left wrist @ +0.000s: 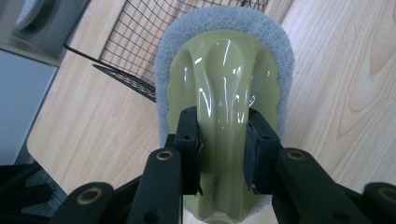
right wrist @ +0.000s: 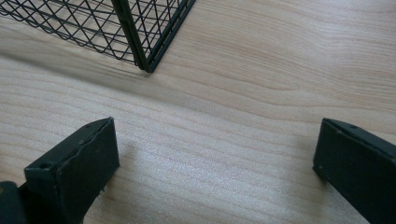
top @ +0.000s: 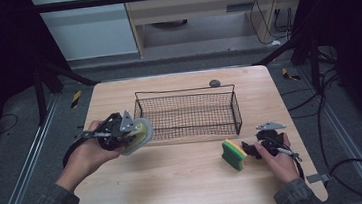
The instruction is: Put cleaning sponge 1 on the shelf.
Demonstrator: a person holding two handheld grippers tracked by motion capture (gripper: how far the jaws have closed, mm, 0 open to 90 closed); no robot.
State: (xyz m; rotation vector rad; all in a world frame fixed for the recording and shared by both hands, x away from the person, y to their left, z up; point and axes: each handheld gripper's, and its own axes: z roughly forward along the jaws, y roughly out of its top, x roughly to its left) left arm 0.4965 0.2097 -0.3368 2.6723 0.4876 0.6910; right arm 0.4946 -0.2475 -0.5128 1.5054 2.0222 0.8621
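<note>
A scrubber (top: 141, 133) with a glossy pale-green handle (left wrist: 224, 84) and a grey pad (left wrist: 224, 21) hangs above the table's left side, just left of a black wire basket (top: 187, 114). My left gripper (top: 129, 132) is shut on it, and its own view shows the left gripper (left wrist: 223, 128) with both pads pressed on the handle's narrow waist. A green and yellow sponge (top: 234, 155) stands on the table at the right front. My right gripper (top: 252, 148) rests beside the sponge. In its own view the right gripper (right wrist: 215, 144) stands wide open over bare wood.
The basket's near corner (right wrist: 140, 37) lies just ahead of the right gripper. A small grey round object (top: 215, 83) sits on the table behind the basket. The wooden table (top: 176, 183) has free room in front. Cables trail at the right.
</note>
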